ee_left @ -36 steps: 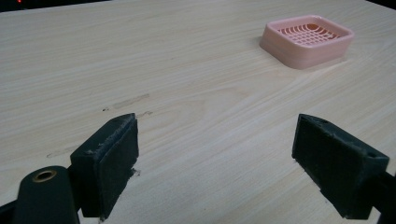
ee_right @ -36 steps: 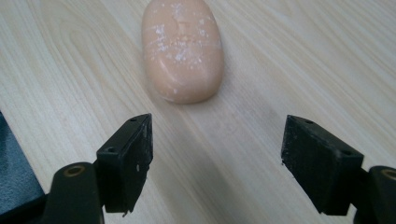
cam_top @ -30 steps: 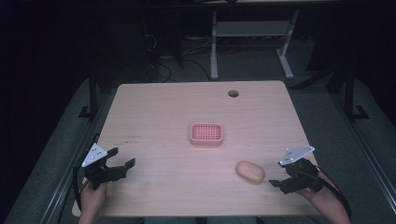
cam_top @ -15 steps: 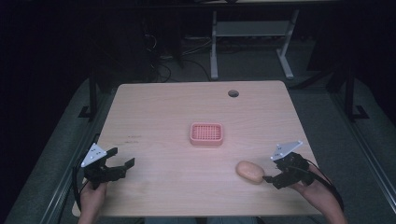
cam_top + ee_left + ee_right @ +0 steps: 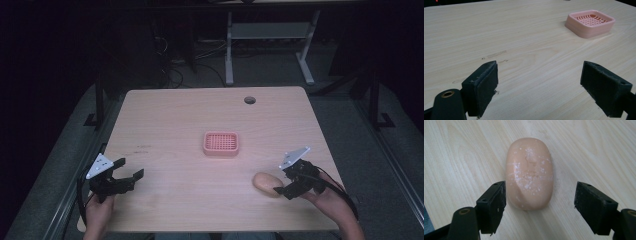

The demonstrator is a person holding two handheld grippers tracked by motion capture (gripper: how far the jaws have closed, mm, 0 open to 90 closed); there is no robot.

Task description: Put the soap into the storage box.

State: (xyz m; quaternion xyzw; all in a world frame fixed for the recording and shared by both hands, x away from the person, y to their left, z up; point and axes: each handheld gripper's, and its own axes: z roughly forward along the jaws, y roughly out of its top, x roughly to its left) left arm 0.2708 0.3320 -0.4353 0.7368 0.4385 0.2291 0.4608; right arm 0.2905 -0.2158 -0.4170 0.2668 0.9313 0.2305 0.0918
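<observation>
The bar of soap (image 5: 268, 184), a peach-coloured oval flecked with white scuffs, lies flat on the wooden table (image 5: 170, 120) in the lower right of the high view, close to the table's near edge. In the right gripper view the bar of soap (image 5: 529, 172) runs lengthwise up the middle of the frame, its near end between the two black jaws; the left jaw stands just beside its edge, the right jaw well apart from it. The right gripper (image 5: 283, 188) is spread wide and grasps nothing, its tips at the soap's right end in the high view. Above and to the left, near the centre of the table, sits a pink slotted soap dish (image 5: 221, 143), apart from the soap. At the lower left of the high view, the left gripper (image 5: 131, 170) is likewise spread over bare wood, with the soap dish (image 5: 590, 23) at the upper right of its own view.
</observation>
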